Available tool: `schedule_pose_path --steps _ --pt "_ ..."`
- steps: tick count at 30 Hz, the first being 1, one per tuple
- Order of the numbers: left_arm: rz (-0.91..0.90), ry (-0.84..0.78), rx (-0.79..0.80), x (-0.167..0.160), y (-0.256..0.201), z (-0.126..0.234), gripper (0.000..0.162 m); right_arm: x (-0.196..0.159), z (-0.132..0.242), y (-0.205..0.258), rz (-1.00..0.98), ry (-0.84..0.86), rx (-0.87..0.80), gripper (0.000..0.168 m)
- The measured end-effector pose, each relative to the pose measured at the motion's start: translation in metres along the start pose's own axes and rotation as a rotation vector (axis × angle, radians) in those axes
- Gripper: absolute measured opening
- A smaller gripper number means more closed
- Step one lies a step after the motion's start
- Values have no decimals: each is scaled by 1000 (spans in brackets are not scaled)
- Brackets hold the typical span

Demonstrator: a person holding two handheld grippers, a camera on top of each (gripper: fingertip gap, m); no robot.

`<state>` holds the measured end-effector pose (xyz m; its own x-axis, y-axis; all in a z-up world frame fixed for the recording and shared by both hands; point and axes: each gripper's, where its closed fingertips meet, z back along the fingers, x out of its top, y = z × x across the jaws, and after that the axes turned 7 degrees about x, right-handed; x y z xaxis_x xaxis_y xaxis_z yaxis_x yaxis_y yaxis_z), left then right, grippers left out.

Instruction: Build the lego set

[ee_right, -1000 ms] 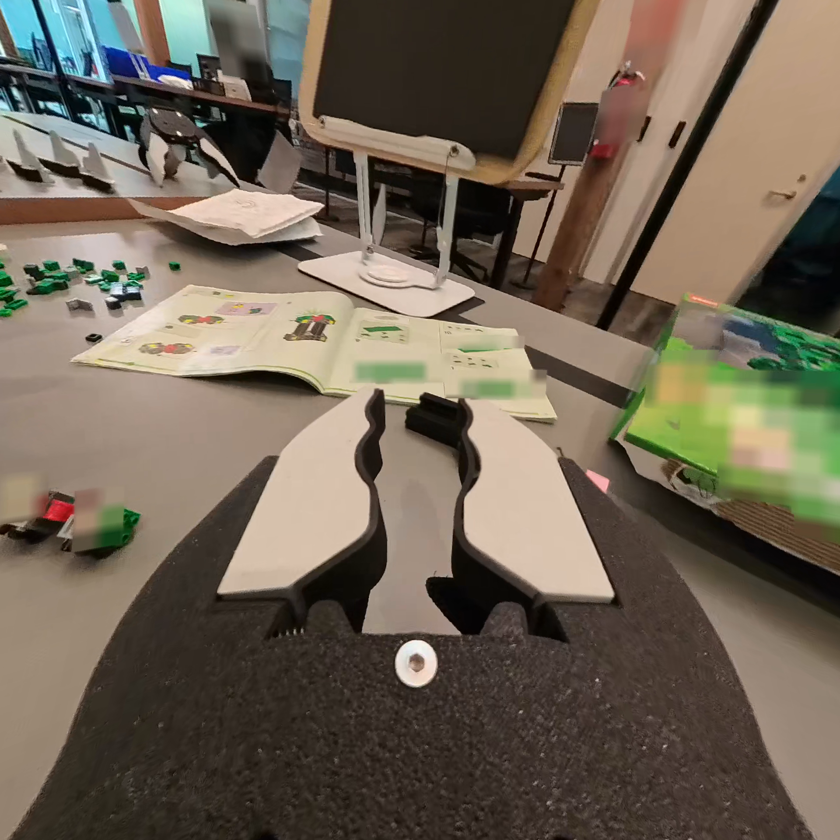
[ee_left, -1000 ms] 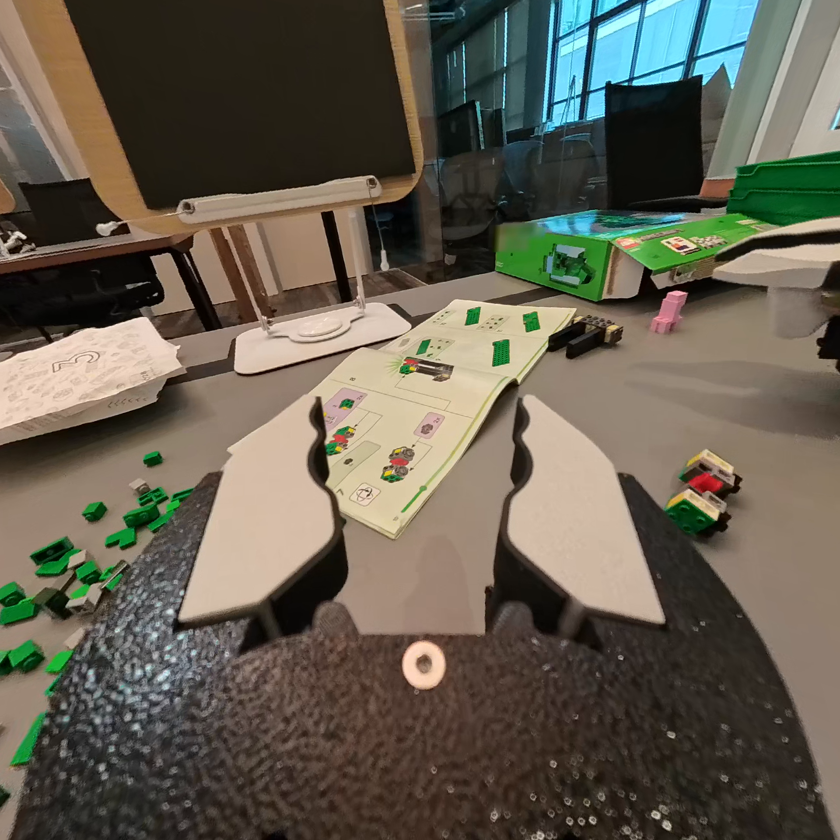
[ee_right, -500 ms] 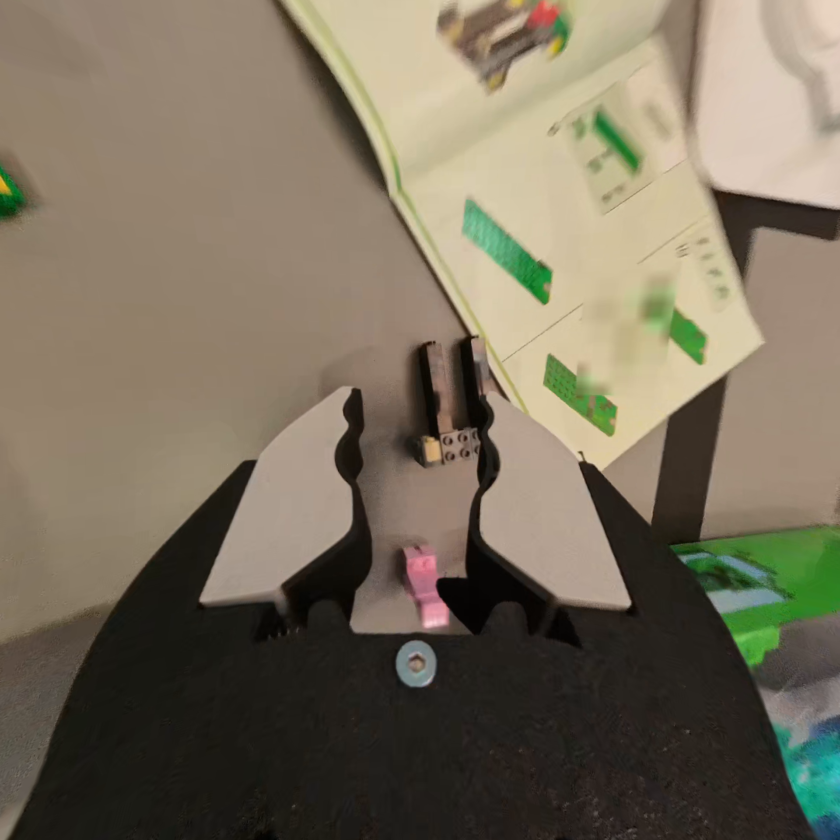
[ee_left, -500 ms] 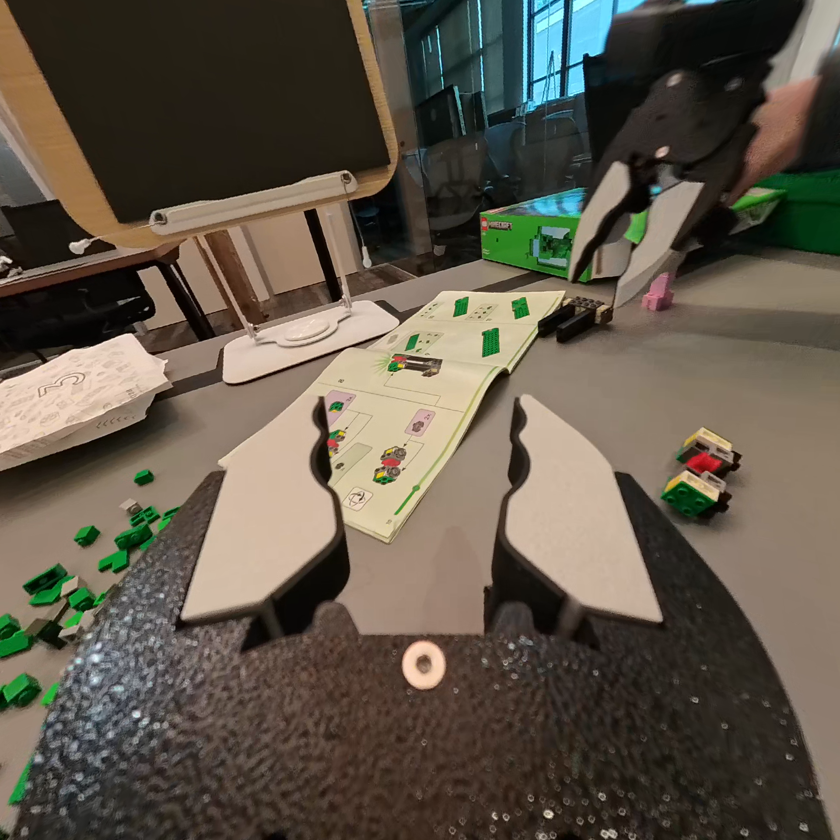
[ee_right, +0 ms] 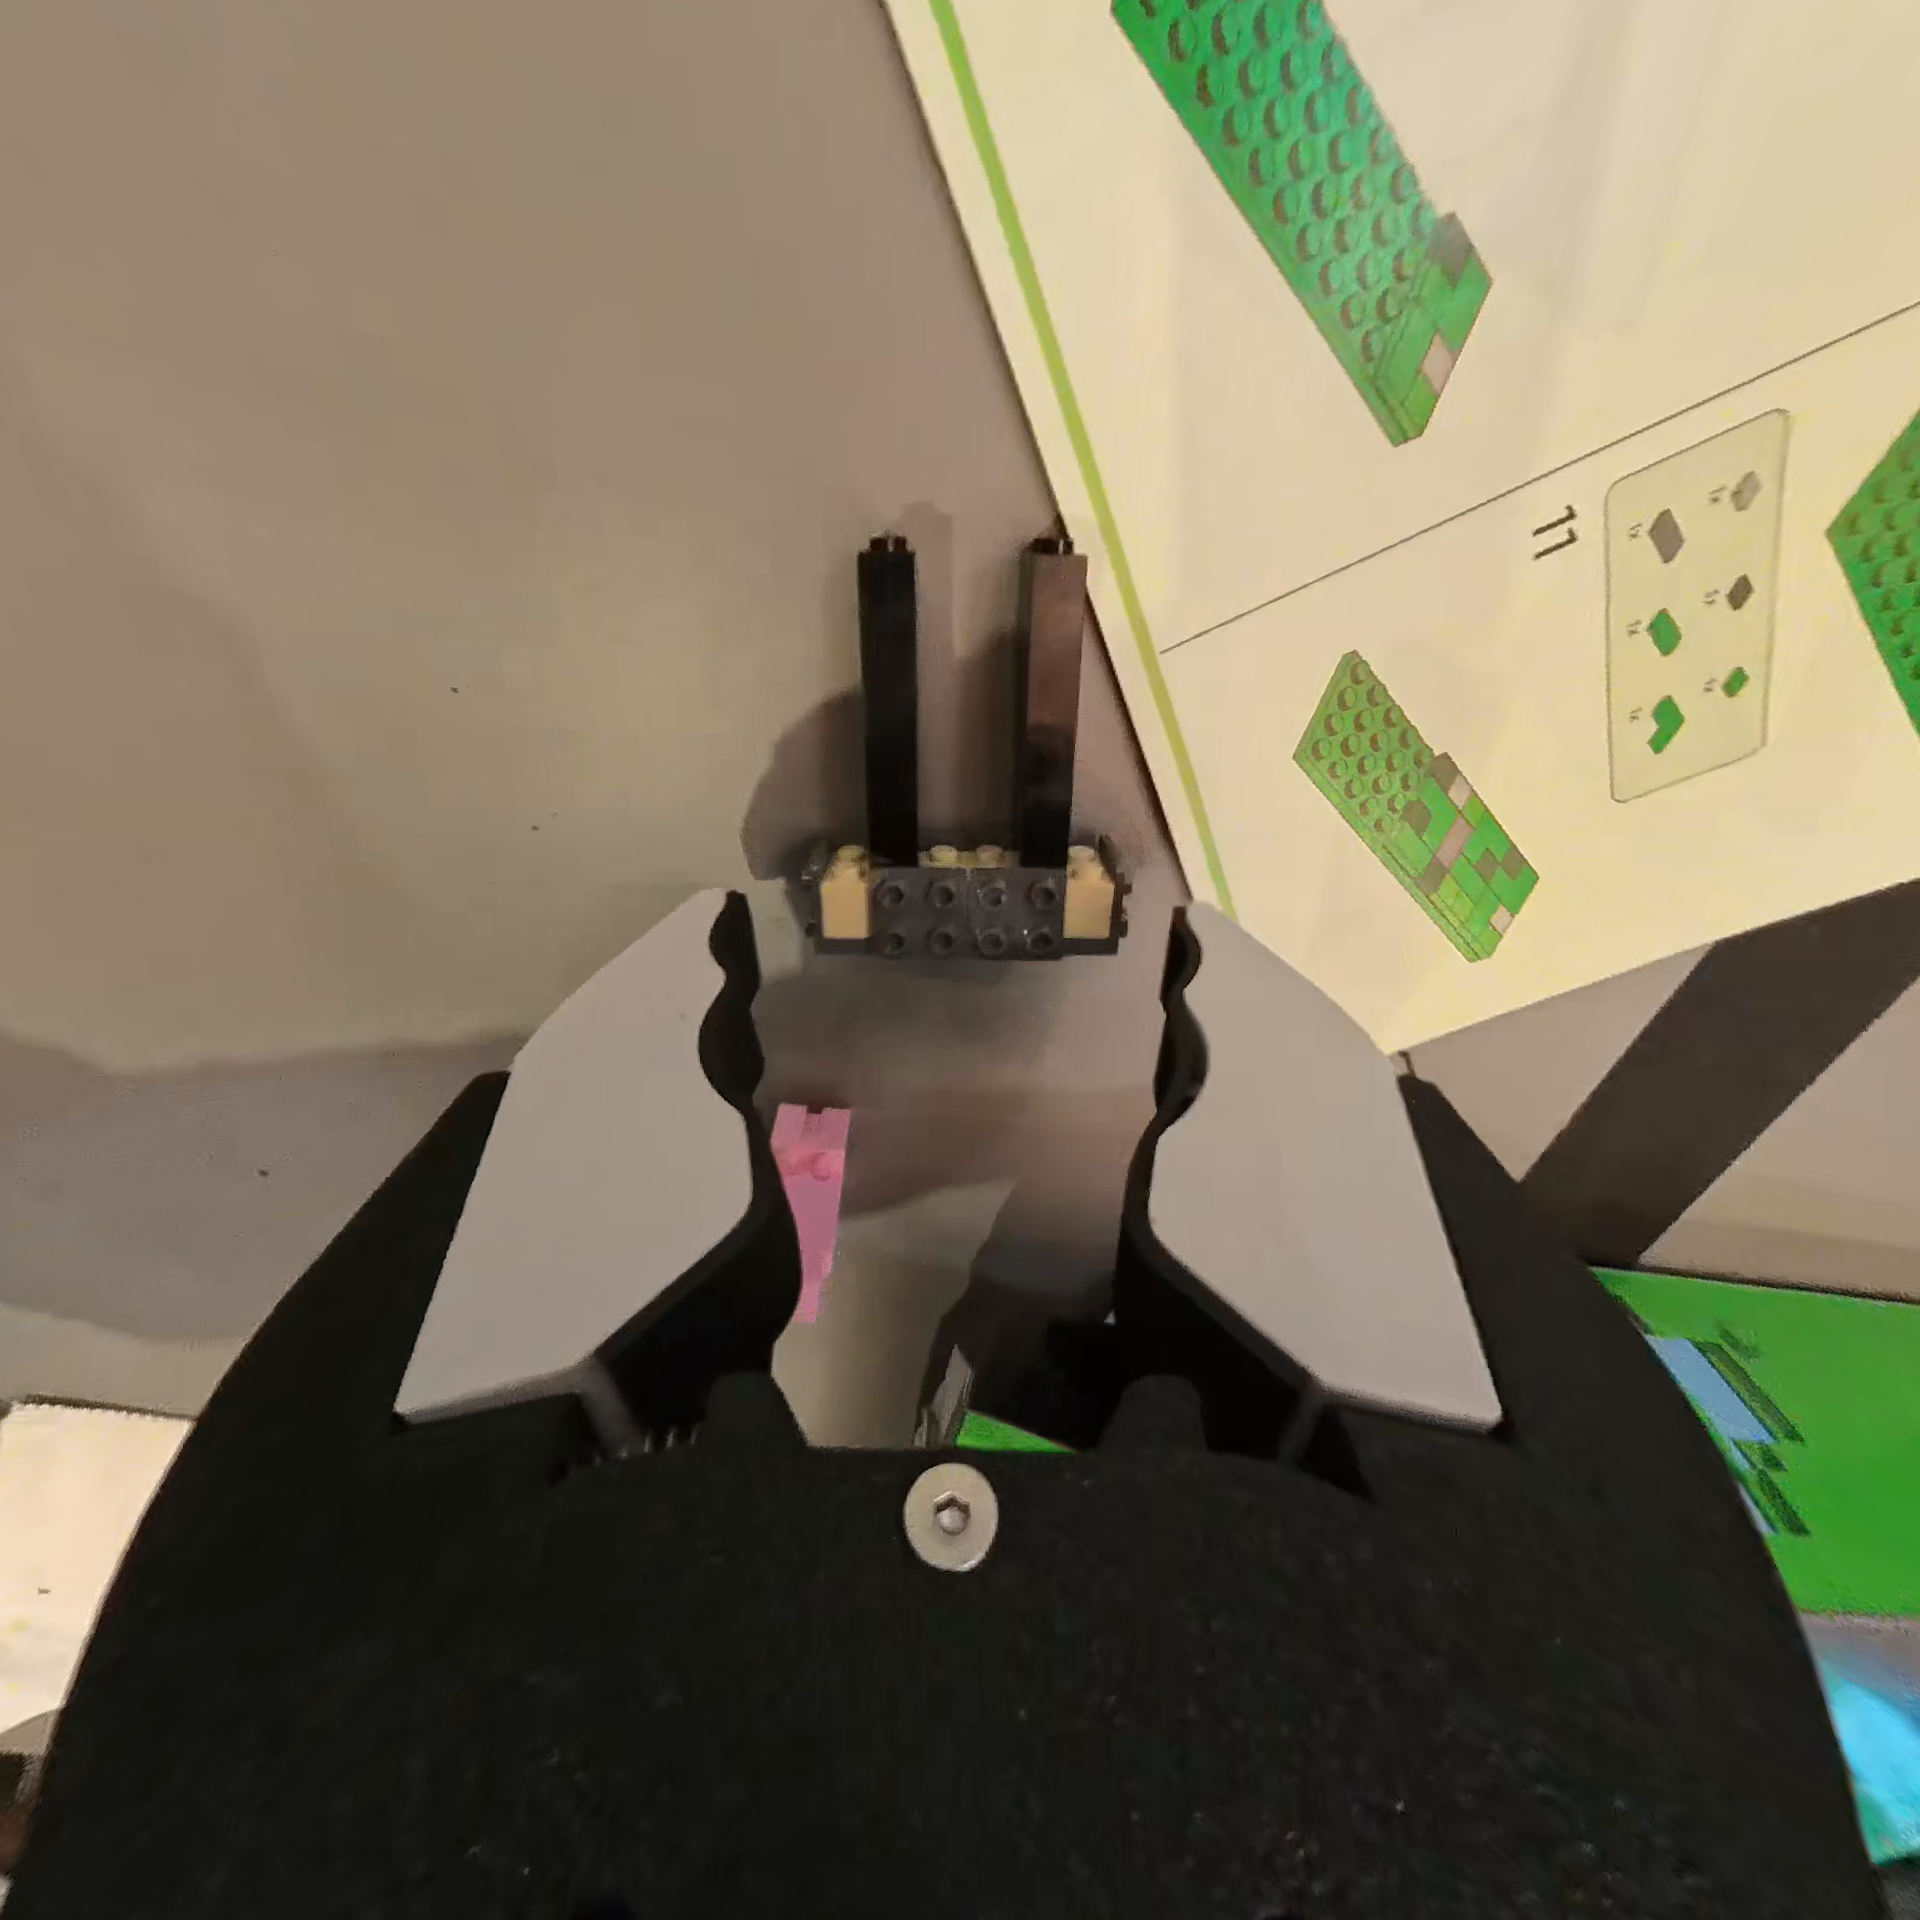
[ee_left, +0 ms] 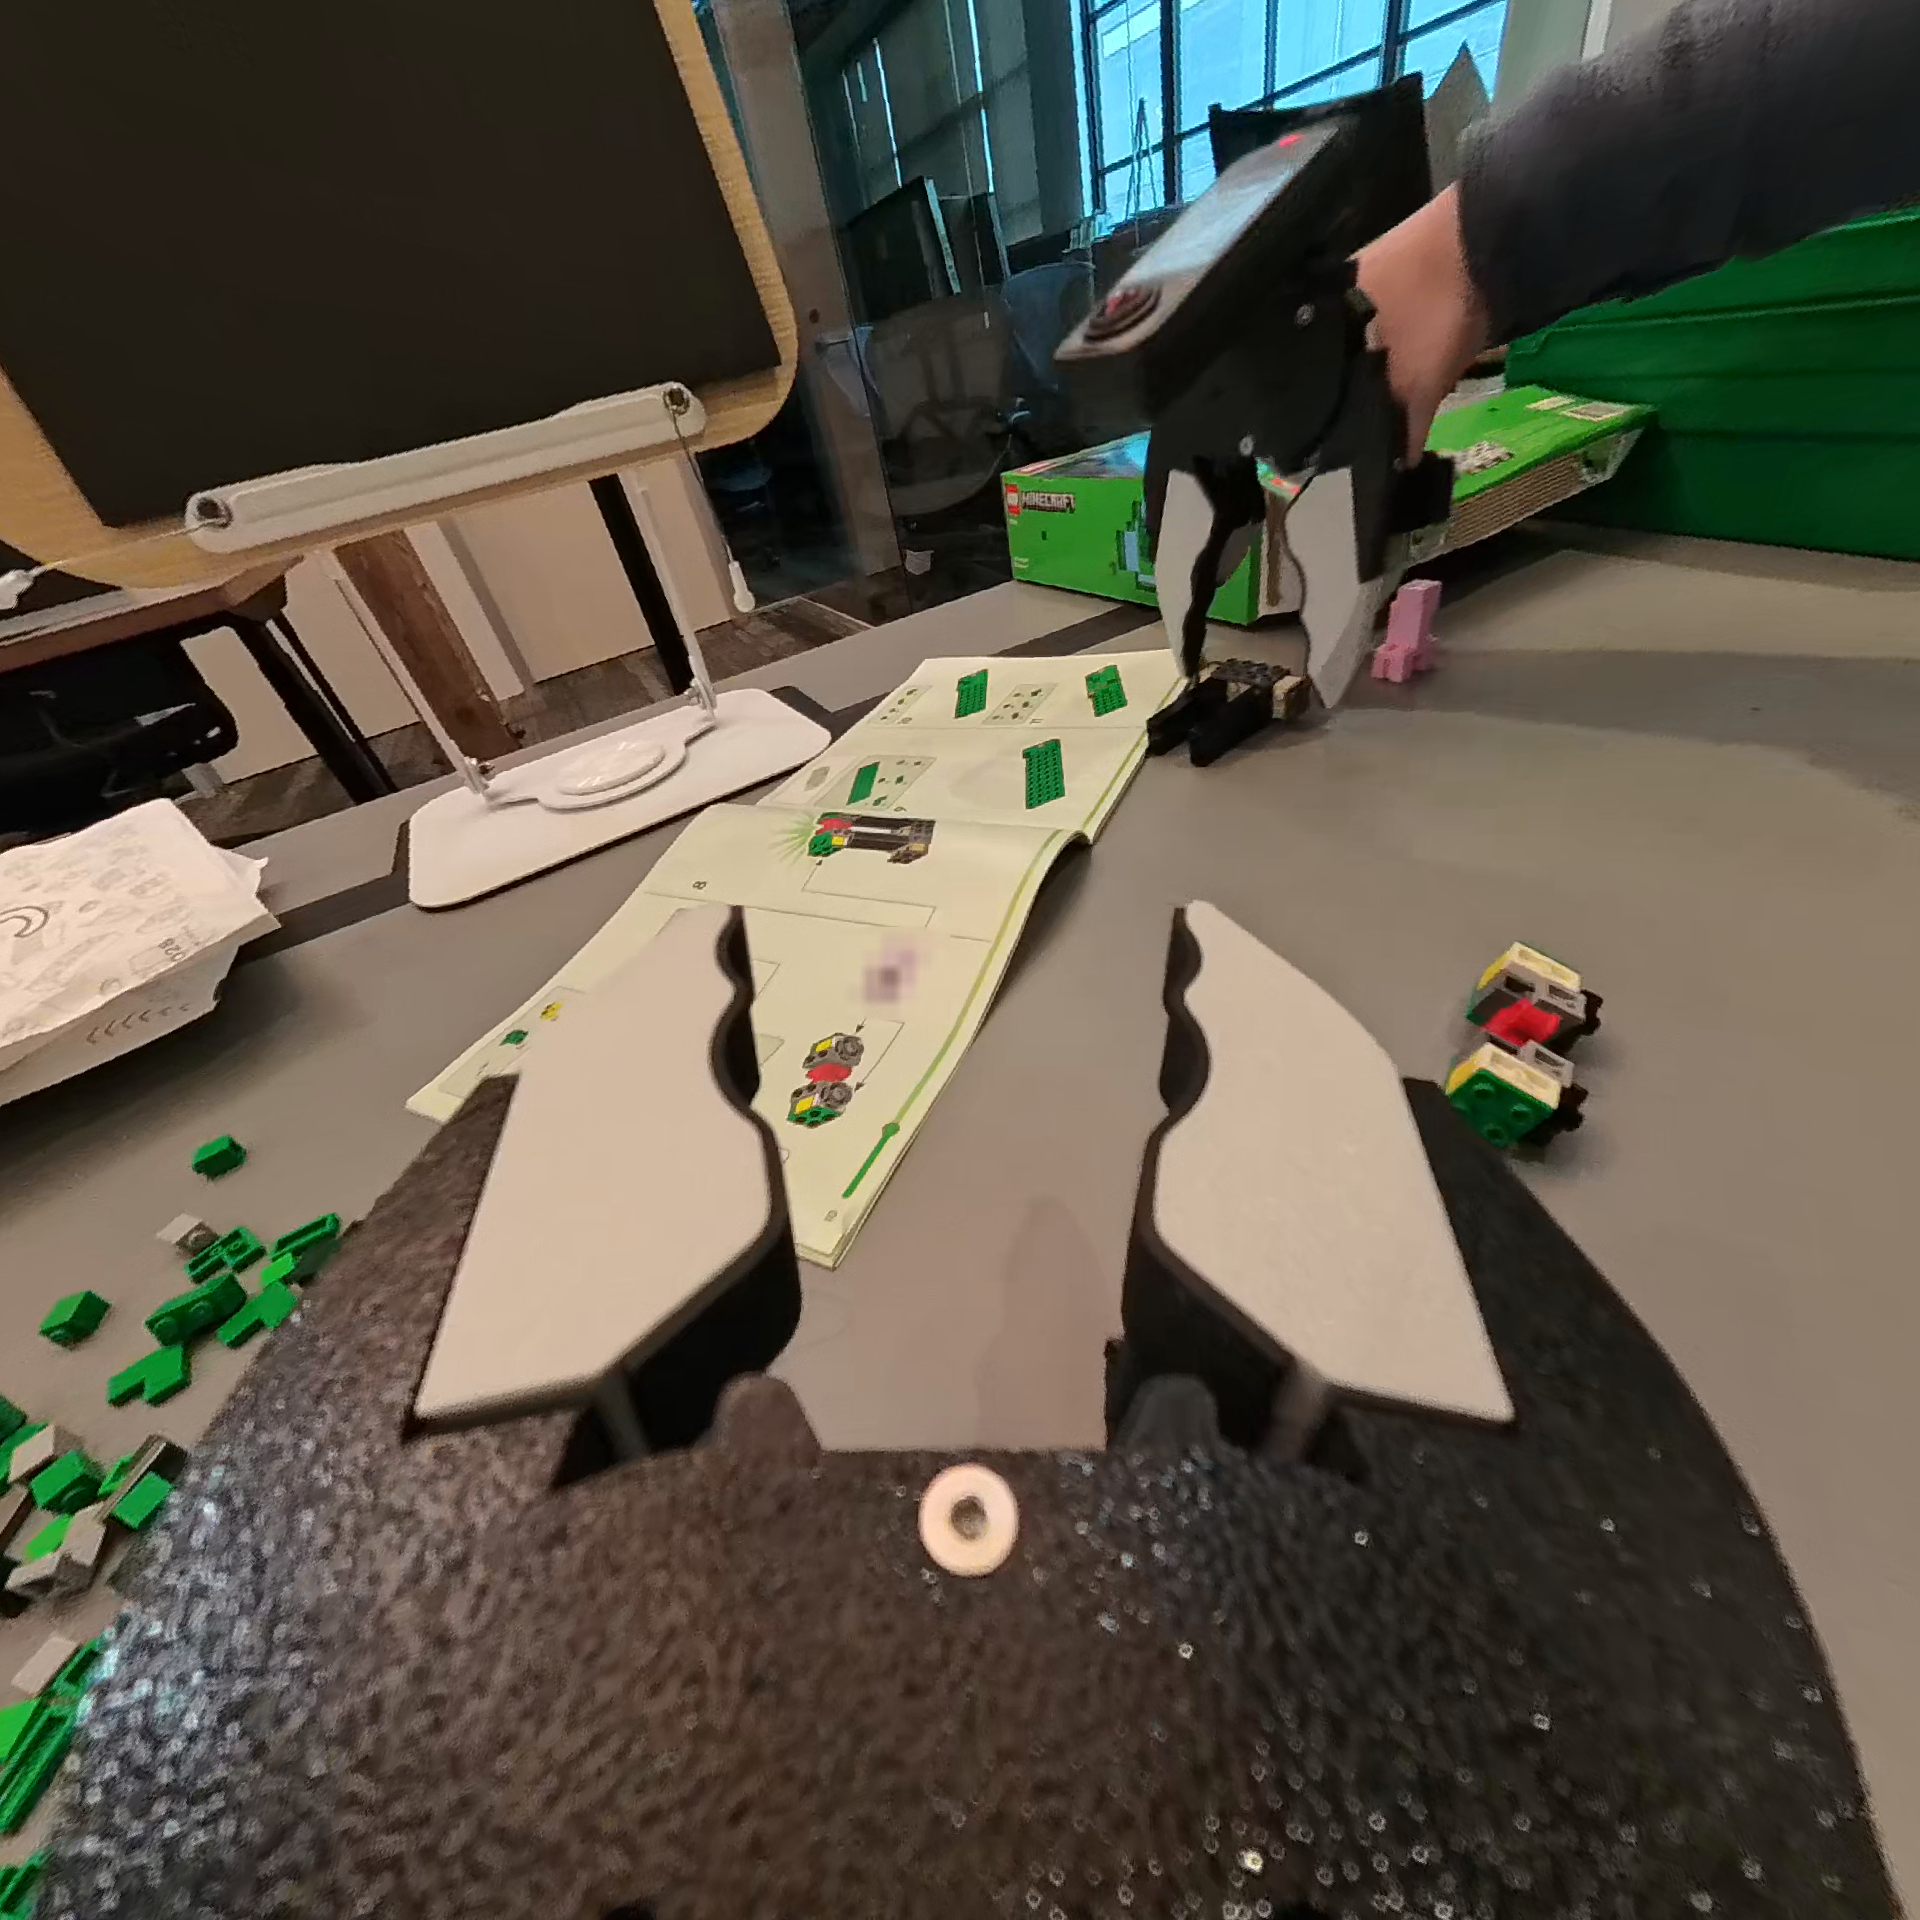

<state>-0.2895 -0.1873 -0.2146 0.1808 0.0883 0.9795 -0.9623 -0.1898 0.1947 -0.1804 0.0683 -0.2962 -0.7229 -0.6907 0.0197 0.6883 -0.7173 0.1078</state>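
Left wrist view: left claw (ee_left: 961,1039) held low over the grey surface (ee_left: 1558,852), jaws wide apart and empty, above the near corner of the open instruction booklet (ee_left: 894,894). Loose green pieces (ee_left: 208,1299) scattered to the left, unassembled. A small green, red and yellow sub-build (ee_left: 1522,1044) lying to the right. Farther off, right claw (ee_left: 1262,623) pointing down over a black sub-build (ee_left: 1231,701) beside the booklet's far edge, with a pink piece (ee_left: 1408,629) just beyond and the green set box (ee_left: 1081,520) behind.

Right wrist view: right claw (ee_right: 951,920) looking straight down, jaws apart and gripping nothing, tips flanking the studded end of the black sub-build (ee_right: 966,904), apparently not yet touching. Two black posts stretching away from that end. Pink piece (ee_right: 810,1195) lying between the fingers, nearer the camera.

Judged early in the build: only two small assemblies done, most green pieces untouched, black sub-build seemingly next to be lifted.
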Motion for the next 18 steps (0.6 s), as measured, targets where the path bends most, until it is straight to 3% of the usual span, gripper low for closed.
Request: schedule_pose_path --steps 3,6,13,18 --pt "-3 3 -7 0 -1 0 77 1 -4 -2 8 -2 -2 60" --pt "0 6 -14 -1 -2 0 78 2 -2 0 -18 -40 -21 60" --pt "114 18 -54 3 -7 -6 83 52 30 26 -73 -449 -180 59" --pt "212 37 -124 11 -21 -12 82 71 20 45 -70 -524 -236 59"
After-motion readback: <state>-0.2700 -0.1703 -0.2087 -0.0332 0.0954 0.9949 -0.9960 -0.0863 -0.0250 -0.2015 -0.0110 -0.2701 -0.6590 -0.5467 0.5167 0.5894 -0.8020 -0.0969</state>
